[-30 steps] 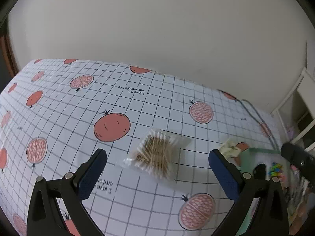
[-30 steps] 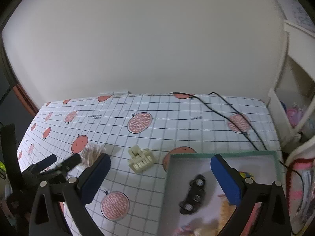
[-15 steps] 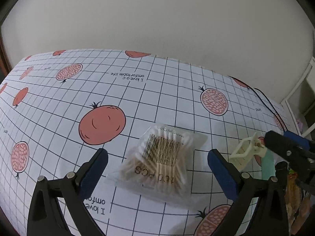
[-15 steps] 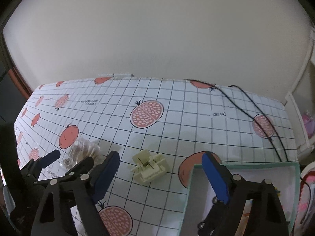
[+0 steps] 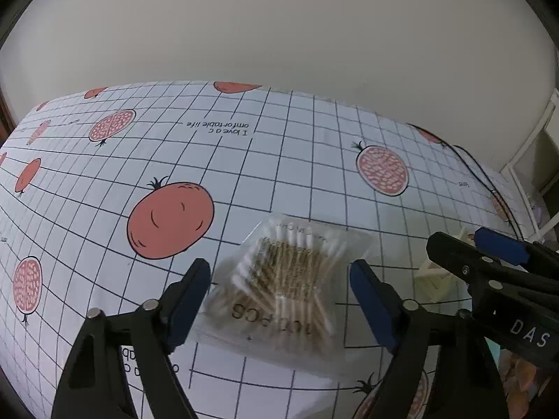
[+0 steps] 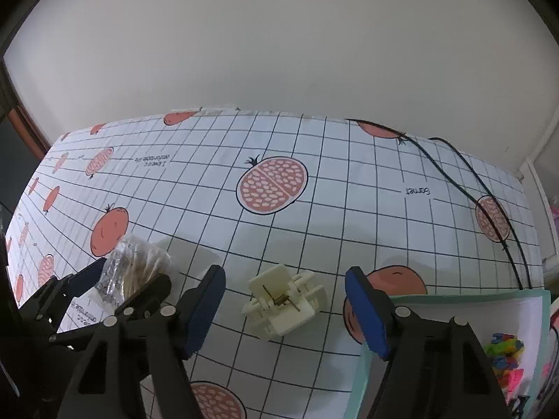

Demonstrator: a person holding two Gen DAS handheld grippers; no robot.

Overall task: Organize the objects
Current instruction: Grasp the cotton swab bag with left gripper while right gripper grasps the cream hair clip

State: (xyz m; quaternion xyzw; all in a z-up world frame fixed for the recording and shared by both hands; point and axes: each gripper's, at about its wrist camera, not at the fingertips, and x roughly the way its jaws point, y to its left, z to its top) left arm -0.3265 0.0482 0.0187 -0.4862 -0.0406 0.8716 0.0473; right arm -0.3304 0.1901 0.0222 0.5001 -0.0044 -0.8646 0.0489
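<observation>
A clear bag of cotton swabs (image 5: 286, 286) lies on the pomegranate-print tablecloth (image 5: 244, 181). My left gripper (image 5: 279, 300) is open and straddles it, one blue pad close to each side; whether the pads touch the bag I cannot tell. The right wrist view shows the same bag (image 6: 136, 269) bunched between the left gripper's (image 6: 122, 279) fingers. A cream hair claw clip (image 6: 283, 300) lies on the cloth between the open fingers of my right gripper (image 6: 286, 310), with gaps on both sides. The right gripper (image 5: 457, 241) also shows at the left view's right edge, over the clip (image 5: 433, 279).
A teal-rimmed tray (image 6: 454, 296) sits at the right front and holds colourful small pieces (image 6: 506, 352). A black cable (image 6: 464, 188) runs across the back right of the table. A white shelf unit (image 5: 534, 174) stands beyond the right edge. A plain wall is behind.
Both grippers have moved forward and down. The left one's fingers have narrowed around the swab bag. The right one has shifted left from over the tray and now straddles the clip.
</observation>
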